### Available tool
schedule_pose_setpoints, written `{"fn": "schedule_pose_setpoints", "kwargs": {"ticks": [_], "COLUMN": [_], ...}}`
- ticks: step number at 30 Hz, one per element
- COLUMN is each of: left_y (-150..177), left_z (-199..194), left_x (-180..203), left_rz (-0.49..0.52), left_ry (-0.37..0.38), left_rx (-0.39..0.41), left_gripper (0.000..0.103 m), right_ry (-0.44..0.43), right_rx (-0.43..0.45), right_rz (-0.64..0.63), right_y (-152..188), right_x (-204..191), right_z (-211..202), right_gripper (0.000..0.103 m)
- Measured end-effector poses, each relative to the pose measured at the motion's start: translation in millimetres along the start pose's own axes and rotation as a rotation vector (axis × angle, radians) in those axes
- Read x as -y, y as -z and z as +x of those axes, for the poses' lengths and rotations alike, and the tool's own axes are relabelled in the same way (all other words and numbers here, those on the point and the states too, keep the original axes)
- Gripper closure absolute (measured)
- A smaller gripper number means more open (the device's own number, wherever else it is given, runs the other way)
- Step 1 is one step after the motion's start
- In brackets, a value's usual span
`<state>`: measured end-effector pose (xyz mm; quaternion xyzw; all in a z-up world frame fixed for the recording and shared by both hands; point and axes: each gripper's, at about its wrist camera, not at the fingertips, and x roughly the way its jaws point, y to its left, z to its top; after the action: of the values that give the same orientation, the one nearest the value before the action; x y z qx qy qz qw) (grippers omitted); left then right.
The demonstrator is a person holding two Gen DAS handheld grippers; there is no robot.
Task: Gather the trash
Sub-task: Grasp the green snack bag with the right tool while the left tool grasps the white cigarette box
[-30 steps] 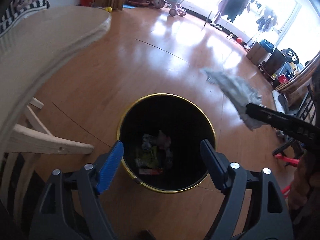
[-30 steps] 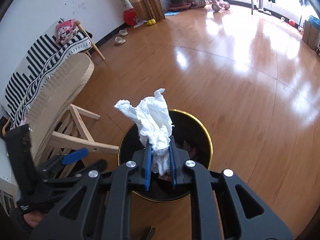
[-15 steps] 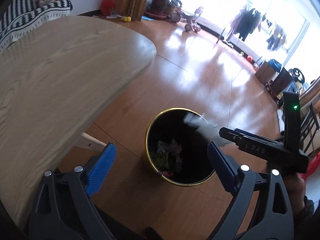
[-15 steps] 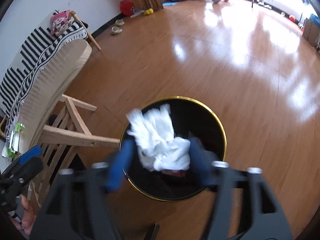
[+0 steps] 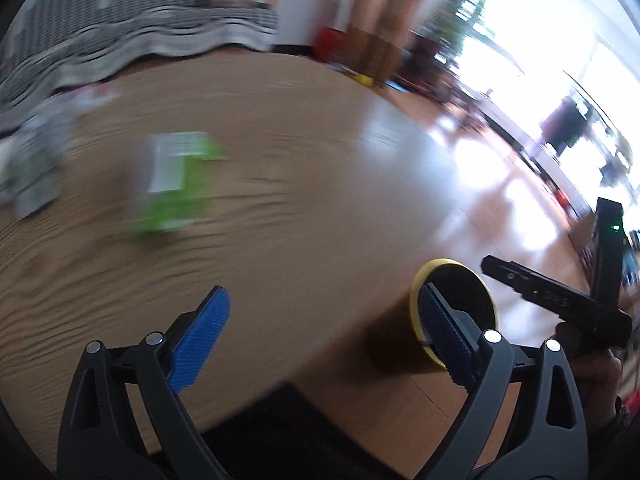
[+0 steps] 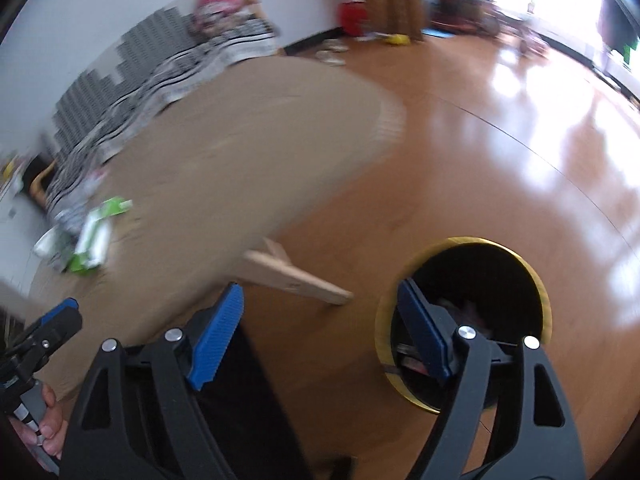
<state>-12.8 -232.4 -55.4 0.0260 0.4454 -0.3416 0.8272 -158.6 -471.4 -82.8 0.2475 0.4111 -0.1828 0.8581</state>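
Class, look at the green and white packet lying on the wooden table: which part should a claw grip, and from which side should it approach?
The green and white packet looks flat on the table, so come from above and pinch across its narrower width, near a free edge. Blur hides its exact outline, so this is a judgement. The left claw is open and empty.

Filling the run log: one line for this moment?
left hand-held gripper: open, empty | right hand-held gripper: opening, empty | green wrapper: on wooden table | gold-rimmed black bin: on floor
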Motion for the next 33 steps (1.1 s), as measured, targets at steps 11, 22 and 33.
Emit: {"fn": "schedule_pose_setpoints", "kwargs": {"ticks": [11,22,33], "left_y": [17,33,-22], "left_z": [-89,-75,-33], "left_x": [-172,-221,-218], "left_rz": [-0.252,-0.345,-0.311], "left_ry": [-0.373,-0.387,-0.342], "left_rx": [0.137,0.096,0.097], "left_gripper": [0.009,0.009,0.009], "right_ry": [-0.224,-0.131,-0.057], "right_rx": [-0.038,-0.1,-0.04], "right_rz": [-0.266,-0.396,-0.477], "right_y": [-28,-23,-24], "right_x": [-202,-280,-287], "right_z": [38,109,124], "right_gripper": [0.016,0.015,0.067]}}
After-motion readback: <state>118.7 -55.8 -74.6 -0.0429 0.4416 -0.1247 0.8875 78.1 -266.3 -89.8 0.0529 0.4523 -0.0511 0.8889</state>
